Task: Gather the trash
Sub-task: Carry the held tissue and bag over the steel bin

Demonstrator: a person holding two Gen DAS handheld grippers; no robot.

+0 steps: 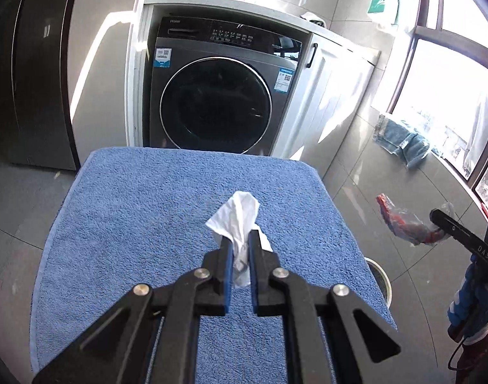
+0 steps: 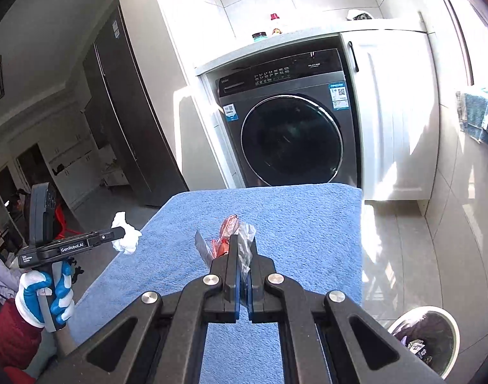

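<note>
My left gripper (image 1: 239,240) is shut on a crumpled white tissue (image 1: 237,214) and holds it above the blue towel (image 1: 148,224) that covers the table. The same tissue (image 2: 125,233) shows in the right wrist view at the left gripper's tip, off the towel's left edge. My right gripper (image 2: 244,246) is shut on a clear and red plastic wrapper (image 2: 231,233), held above the blue towel (image 2: 308,240). That wrapper (image 1: 404,220) also shows in the left wrist view at far right, over the floor.
A white trash bin (image 2: 449,320) with a dark liner and some trash stands on the floor at lower right; its rim (image 1: 383,275) peeks from under the table edge. A grey washing machine (image 1: 218,96) and white cabinet stand ahead. Jeans (image 1: 404,144) hang at the window.
</note>
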